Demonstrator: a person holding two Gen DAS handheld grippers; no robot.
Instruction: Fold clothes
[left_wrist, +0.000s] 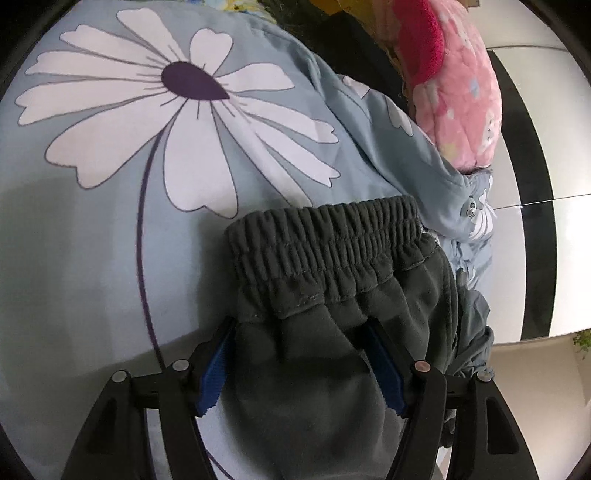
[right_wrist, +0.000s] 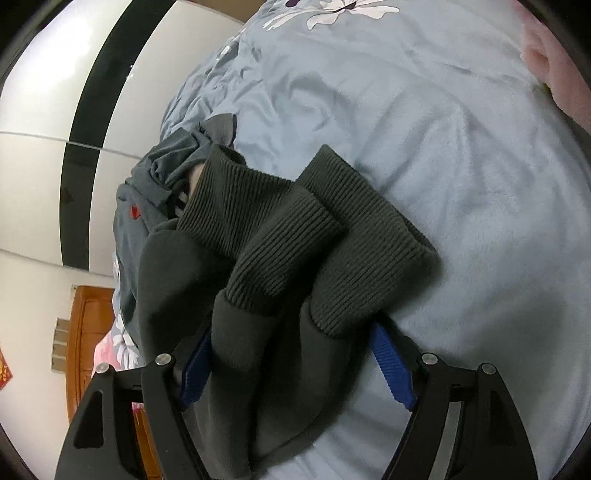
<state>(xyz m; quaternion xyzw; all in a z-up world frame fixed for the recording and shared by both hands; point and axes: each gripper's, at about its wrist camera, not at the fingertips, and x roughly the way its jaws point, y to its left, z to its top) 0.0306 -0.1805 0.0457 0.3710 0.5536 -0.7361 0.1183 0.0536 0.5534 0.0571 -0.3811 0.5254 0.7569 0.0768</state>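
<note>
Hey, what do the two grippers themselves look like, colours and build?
Both look alike. The left gripper and right gripper each have matte black, angular linkage arms with cut-out slots, joined by round silver pivot pins. The fingers carry bright blue ribbed pads with serrated edges. No cables, markings or sleeves are visible.
</note>
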